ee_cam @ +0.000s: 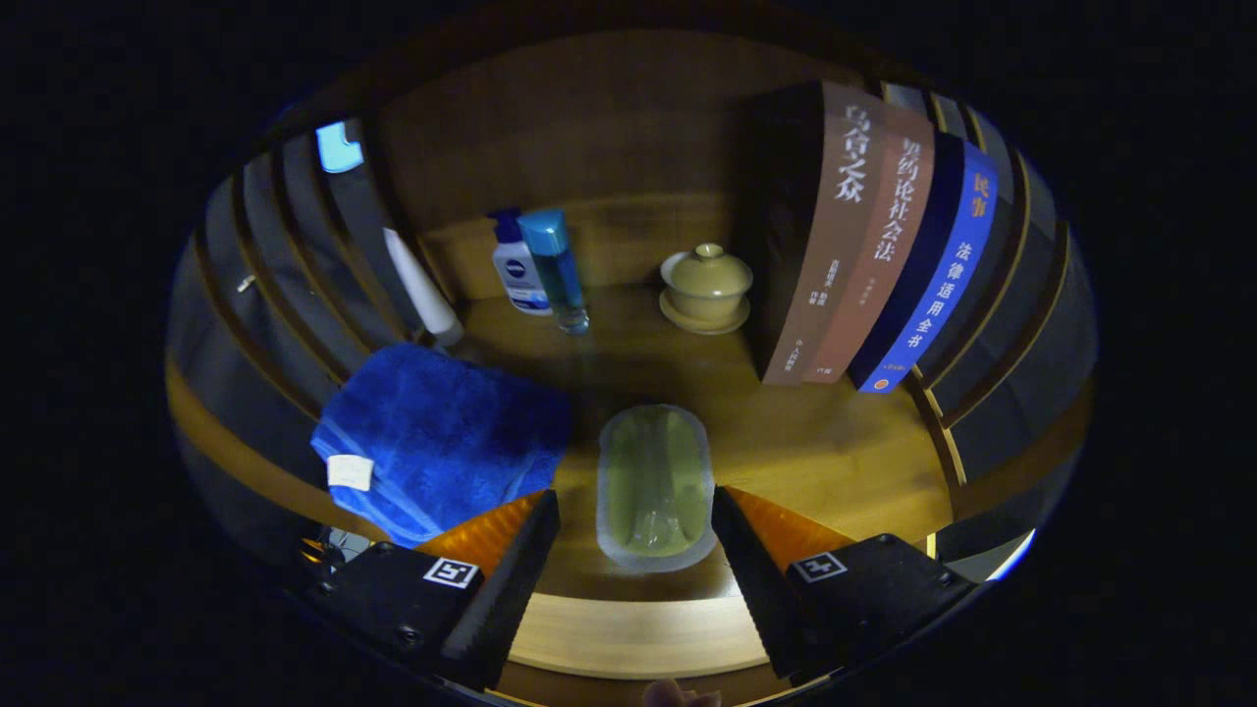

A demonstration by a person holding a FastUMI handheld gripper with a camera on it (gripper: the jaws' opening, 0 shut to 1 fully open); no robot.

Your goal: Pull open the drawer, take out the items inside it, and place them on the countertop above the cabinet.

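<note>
Your gripper (pixel 635 511) stands wide open, its two black serrated fingers (pixel 511 570) spread to either side of a pale green oval soap dish (pixel 655 486) that lies flat on the wooden tabletop (pixel 825 452). The dish sits between the fingertips with a clear gap on each side, so neither finger touches it. Its long axis runs straight ahead along your fingers.

Just to the left of the dish, touching or nearly touching your left finger's tip, you have a folded blue towel (pixel 442 437) with a small white tag at its near corner. Beyond the dish, toward the wooden back wall, a white lotion bottle (pixel 518 265) with a blue cap stands upright, and a clear blue-capped bottle (pixel 556 267) stands just beside it, in front and to its right. To the right of those, well apart from them, a cream lidded teacup (pixel 707 283) rests on its saucer. Right of the cup, a row of books (pixel 874 245) stands upright with spines facing you. A white tube-like thing (pixel 424 290) leans by the slats on the left; you cannot tell what it is. A fingertip (pixel 678 695) shows beneath the gripper.
</note>
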